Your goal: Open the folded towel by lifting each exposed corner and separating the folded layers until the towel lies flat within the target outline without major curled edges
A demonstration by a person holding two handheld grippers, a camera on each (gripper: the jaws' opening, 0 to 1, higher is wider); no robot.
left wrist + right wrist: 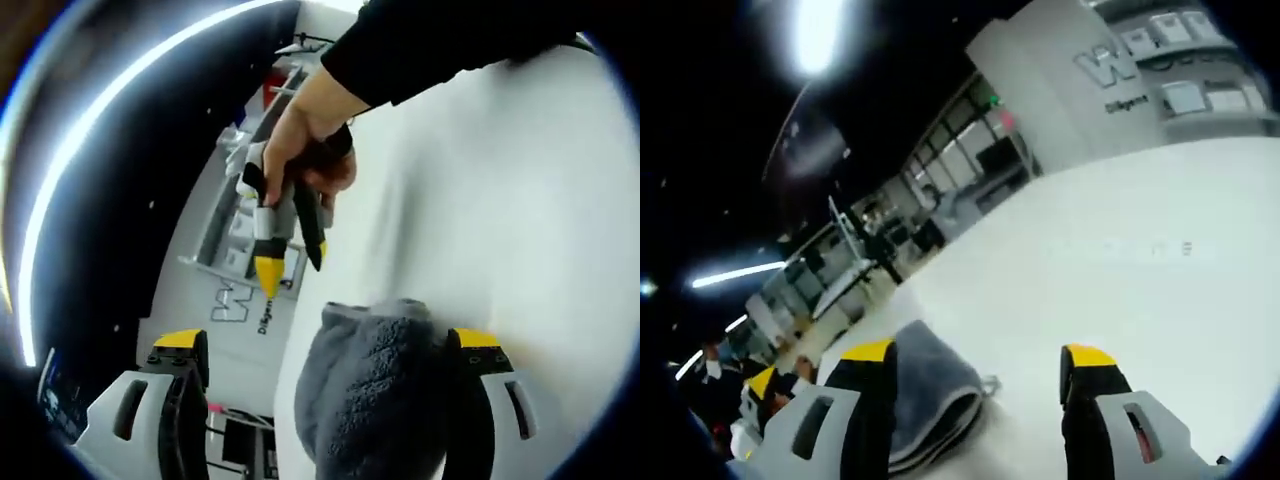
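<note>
The grey fleecy towel [368, 390] lies bunched on the white table [520, 200], between the jaws of my left gripper [327, 340]. Those jaws stand wide apart and open, the towel against the right one and a gap to the left one. Beyond it a hand holds my right gripper [295, 268] above the table edge. In the right gripper view the folded towel [932, 400] shows its stacked layers beside the left jaw of my right gripper [979, 352], which is open with bare table [1120, 250] between its jaws. A yellow fingertip [760, 383] of the left gripper shows behind the towel.
A black sleeve [440, 40] reaches across the table. Past the table edge stand a white wall with lettering [1120, 65], glazed partitions [970, 150] and people [710, 365] at the far left. Bright ceiling lights [815, 35] hang overhead.
</note>
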